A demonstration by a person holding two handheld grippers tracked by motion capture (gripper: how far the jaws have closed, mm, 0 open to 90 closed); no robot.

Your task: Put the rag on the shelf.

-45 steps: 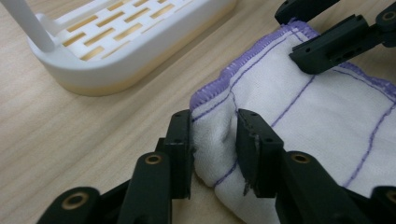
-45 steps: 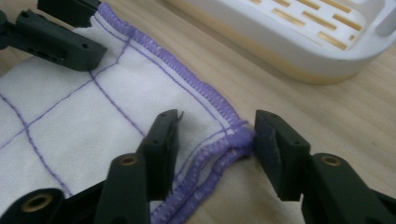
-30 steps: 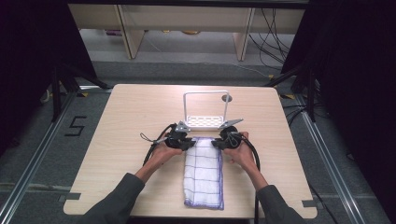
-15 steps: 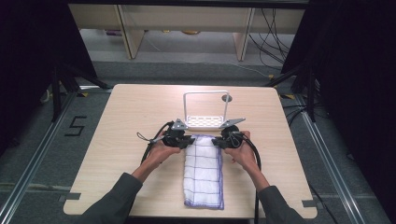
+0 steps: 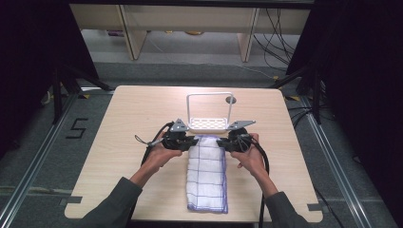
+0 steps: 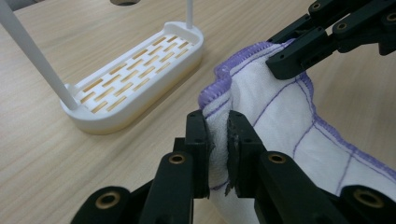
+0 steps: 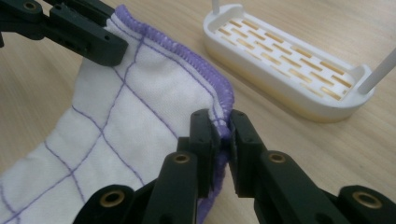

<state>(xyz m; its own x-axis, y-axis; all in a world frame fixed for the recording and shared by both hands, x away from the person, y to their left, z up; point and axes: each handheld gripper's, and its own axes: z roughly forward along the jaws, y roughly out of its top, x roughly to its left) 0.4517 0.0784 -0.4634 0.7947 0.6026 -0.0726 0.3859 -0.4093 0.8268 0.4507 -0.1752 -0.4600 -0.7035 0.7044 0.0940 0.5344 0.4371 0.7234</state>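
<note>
A folded white cloth (image 5: 206, 173) with a purple grid and purple hem lies lengthwise on the wooden table, its far end raised off the surface. My left gripper (image 5: 190, 141) is shut on the far left corner of the cloth (image 6: 261, 107), the fabric pinched between its black jaws. My right gripper (image 5: 223, 142) is shut on the far right corner, the purple hem (image 7: 205, 74) clamped between its jaws. Just beyond the lifted edge stands a white rack (image 5: 207, 124) with a slotted base (image 6: 135, 74) and a thin arched rail (image 5: 209, 95).
The wooden table (image 5: 133, 118) has bare room to the left and right of the cloth. A round hole (image 5: 231, 100) sits in the tabletop behind the rack. Cables trail from both grippers towards the person's forearms. Beyond the table are shelf legs and floor cables.
Both grippers have risen a little and moved slightly away from the person, lifting the cloth's far edge off the table towards the rack. Their hold on the cloth looks the same.
</note>
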